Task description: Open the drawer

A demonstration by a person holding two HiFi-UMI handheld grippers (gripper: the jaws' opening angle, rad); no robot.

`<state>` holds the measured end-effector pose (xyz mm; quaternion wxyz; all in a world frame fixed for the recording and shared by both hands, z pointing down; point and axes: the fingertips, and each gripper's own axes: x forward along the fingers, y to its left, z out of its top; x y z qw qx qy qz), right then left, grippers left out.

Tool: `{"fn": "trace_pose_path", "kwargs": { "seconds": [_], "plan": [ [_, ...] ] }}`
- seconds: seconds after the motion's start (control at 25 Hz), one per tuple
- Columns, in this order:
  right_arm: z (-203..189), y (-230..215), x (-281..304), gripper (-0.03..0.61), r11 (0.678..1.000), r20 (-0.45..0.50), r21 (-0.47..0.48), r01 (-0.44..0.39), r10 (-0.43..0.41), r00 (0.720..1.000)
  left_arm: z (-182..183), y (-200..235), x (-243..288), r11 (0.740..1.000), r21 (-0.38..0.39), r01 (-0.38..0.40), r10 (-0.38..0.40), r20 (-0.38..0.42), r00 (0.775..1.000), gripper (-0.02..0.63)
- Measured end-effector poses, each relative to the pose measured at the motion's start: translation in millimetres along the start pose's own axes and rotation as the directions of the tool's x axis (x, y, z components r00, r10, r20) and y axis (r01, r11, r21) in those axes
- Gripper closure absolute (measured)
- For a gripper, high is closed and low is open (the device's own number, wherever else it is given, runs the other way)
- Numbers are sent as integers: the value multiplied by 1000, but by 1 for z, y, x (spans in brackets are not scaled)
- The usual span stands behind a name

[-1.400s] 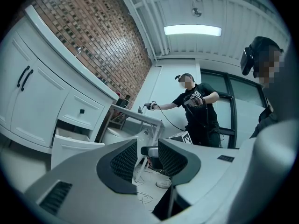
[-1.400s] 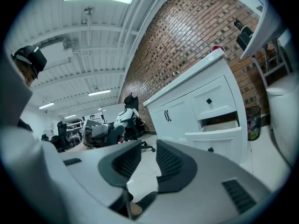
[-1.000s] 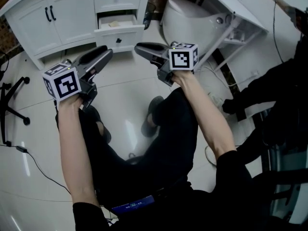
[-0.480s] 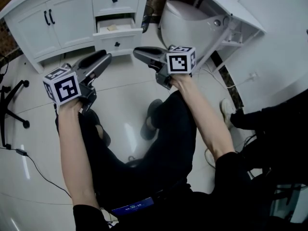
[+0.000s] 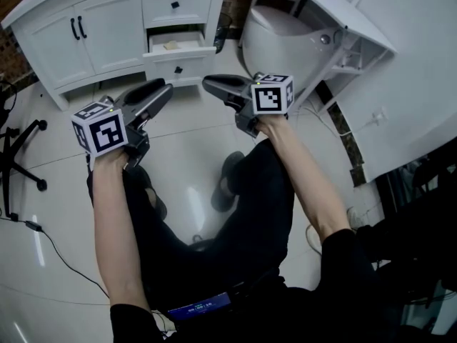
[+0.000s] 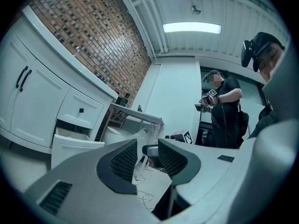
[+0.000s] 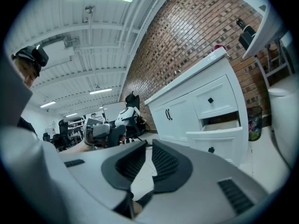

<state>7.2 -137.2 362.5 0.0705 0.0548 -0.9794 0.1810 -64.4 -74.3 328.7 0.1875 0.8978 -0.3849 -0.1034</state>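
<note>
The drawer (image 5: 180, 47), part-way out at the right end of the white cabinet (image 5: 107, 27), lies well ahead of both grippers: the left gripper (image 5: 163, 91) holds its fingers spread, while the right gripper (image 5: 211, 84) has just been closing its fingers, now pressed together on nothing

The drawer (image 5: 187, 59) sits at the upper middle of the head view. It is white, with one small black knob (image 5: 178, 69) on its front, and is pulled partly out, level, top open (a small pale thing (image 5: 170, 45) lies inside).
</note>
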Motion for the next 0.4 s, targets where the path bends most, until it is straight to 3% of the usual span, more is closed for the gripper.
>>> {"fn": "trace_pose_path", "kwargs": {
  "seconds": [0.4],
  "plan": [
    [0,3,1,518,1000,-1,-4,-1,1,1000,1,-2,-2,1000,15,-6,6,-2,1000,476]
  ]
}}
